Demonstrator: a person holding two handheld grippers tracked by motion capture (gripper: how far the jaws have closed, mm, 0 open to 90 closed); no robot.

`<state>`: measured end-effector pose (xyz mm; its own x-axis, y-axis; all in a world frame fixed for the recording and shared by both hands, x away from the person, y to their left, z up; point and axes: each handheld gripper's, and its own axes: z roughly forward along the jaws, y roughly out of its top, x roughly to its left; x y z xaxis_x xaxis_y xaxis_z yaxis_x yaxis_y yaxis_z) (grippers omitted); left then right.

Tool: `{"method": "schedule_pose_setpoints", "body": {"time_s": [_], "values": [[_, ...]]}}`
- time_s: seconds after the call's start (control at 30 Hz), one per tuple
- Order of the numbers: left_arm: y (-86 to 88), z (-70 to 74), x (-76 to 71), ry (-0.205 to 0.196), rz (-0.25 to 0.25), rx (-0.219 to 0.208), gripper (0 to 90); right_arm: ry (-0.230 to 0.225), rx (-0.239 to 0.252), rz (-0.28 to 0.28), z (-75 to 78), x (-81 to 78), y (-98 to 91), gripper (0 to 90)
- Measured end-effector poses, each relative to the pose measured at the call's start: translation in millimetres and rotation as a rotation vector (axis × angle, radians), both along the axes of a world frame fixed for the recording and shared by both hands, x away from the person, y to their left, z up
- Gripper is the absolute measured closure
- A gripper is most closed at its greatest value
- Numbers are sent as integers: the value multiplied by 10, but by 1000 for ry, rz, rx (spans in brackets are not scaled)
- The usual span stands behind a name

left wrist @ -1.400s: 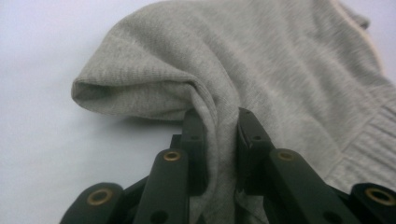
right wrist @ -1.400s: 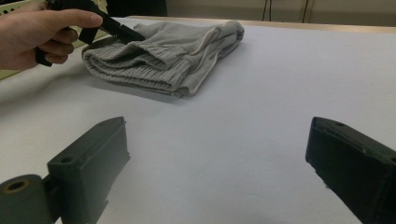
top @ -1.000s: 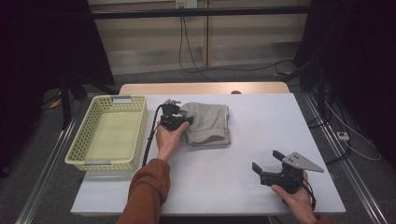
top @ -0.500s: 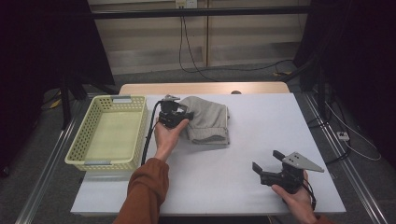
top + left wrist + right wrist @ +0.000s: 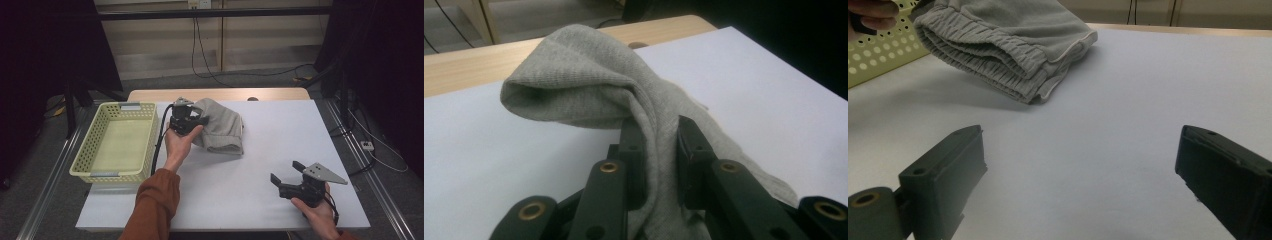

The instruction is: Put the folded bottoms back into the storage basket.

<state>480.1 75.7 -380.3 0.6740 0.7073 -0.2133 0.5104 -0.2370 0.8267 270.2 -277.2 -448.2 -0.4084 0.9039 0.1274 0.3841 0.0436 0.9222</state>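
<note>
1. A white table [image 5: 260, 195] is seen from the high view, with a pale yellow-green perforated basket [image 5: 90, 160] set at its left edge.
2. A folded grey garment [image 5: 222, 131] is found on the far middle part of the table, just right of the basket but apart from it.
3. The left gripper [image 5: 192, 120] is held by the person's left hand [image 5: 177, 145], palm up, at the garment's left end (the orange sleeve [image 5: 152, 205] comes in from the bottom edge).
4. In the left gripper view, a fold of the grey cloth [image 5: 656, 150] is pinched between the two black jaws, which are drawn close on it; the cloth's near end is raised above the white surface, and a rounded hump of it is seen beyond the jaws.
5. The right gripper [image 5: 290, 175] is held by the right hand [image 5: 317, 217] near the table's front right, well apart from the garment, with its grey three-cornered plate [image 5: 325, 174] on top.
6. In the right gripper view, the jaws are spread wide with bare table between them and nothing is gripped.
7. From that view the garment's [image 5: 1013, 45] ribbed, elastic-gathered edge is seen lifted at its left side, with a shadow cast beneath it, and a strip of the basket's wall [image 5: 878, 60] is visible at the far left.
</note>
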Motion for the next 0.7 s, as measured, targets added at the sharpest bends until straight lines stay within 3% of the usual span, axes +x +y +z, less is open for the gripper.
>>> {"method": "schedule_pose_setpoints", "body": {"time_s": [0.1, 0.27, 0.47, 0.7], "values": [[-13, 29, -24, -21, -14, 22, 767, 0, -1, 0, 0, -1, 1, 56], [12, 96, -64, -39, -12, -5, 767, 2, -3, 3, -2, 0, 6, 55], [55, 165, -93, -66, -22, 31, 768, 0, -2, 4, -1, 0, 6, 55], [93, 232, -119, -89, -23, 23, 768, 2, -2, 1, -4, 2, 1, 55]]}}
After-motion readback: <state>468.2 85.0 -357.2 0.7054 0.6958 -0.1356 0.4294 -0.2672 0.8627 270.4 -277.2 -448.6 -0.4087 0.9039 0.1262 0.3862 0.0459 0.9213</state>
